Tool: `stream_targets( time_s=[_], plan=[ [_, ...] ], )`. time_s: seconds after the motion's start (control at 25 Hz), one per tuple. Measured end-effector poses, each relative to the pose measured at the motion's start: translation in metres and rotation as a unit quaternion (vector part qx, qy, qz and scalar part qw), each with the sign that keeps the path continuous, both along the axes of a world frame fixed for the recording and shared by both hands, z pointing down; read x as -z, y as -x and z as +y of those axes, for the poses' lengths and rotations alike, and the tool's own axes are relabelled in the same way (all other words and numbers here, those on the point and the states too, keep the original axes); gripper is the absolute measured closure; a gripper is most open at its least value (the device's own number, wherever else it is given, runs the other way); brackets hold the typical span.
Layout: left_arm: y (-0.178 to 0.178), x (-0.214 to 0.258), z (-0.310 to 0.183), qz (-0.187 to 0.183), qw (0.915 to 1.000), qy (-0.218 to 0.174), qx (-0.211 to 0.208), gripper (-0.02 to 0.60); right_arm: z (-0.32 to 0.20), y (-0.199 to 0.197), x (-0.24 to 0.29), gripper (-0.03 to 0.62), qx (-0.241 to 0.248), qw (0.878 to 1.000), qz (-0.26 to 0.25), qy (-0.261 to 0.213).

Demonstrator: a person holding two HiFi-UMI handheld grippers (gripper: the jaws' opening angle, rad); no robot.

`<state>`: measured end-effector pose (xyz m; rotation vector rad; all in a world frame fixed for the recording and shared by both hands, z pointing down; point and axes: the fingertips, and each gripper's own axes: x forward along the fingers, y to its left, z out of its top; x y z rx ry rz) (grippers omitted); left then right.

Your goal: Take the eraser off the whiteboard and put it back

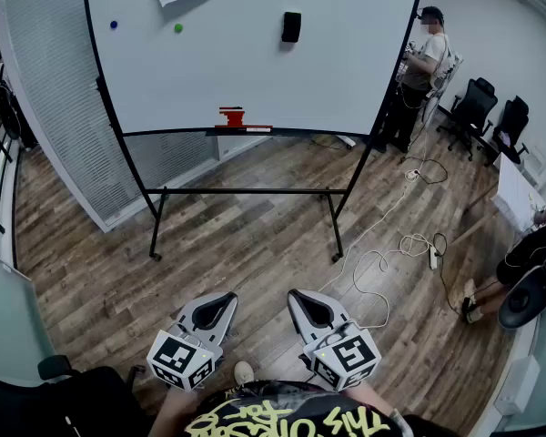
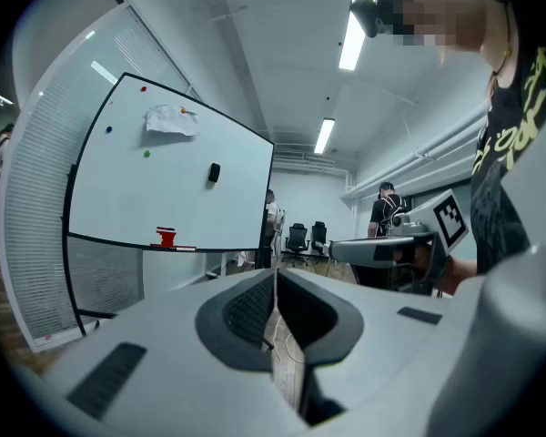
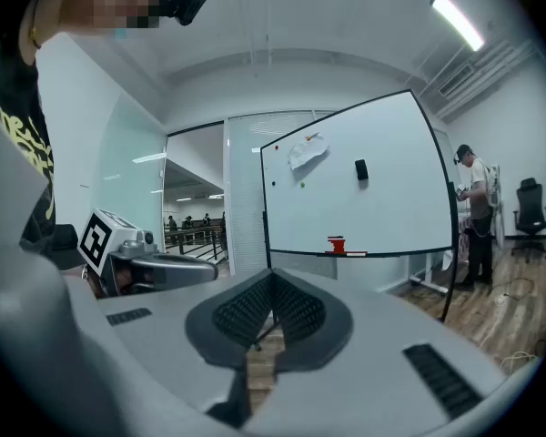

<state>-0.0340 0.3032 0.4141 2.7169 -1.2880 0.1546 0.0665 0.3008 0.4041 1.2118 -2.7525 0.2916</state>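
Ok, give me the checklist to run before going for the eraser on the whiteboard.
1. Eraser stuck on the whiteboard, in plain sight: ok.
2. Right tongs open for the grasp: not ok, shut on nothing.
3. Left tongs free: ok, shut and empty.
4. Eraser within reach: not ok, both tongs are held close to the body, far short of the board.
5. Footing on the way: cannot tell, a cable lies on the floor to the right of the stand.
6. Bystander out of the way: ok, standing past the board's right edge.
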Motion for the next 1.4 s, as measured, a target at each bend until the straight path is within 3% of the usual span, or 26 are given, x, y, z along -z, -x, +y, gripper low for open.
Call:
stream_targets(
  time_s=[0.12,0.84,1.4],
  plan=[
    [0.001,0.001,-0.004,0.007,1.0,0.002,0.001,0.566,-0.008,0.001,-0.001,0.585,0.002,0.999,-0.025,-0.02],
    [0.019,0.001,-0.006,0.01,0.9999,0.001,0.008,0.566,-0.012,0.021,-0.001,0.583,0.011,0.998,-0.057,-0.014],
    [0.042,-0.008,-0.01,0.011,0.9997,0.008,-0.018,0.566,-0.01,0.045,-0.009,0.583,-0.02,0.997,-0.071,-0.009]
  ],
)
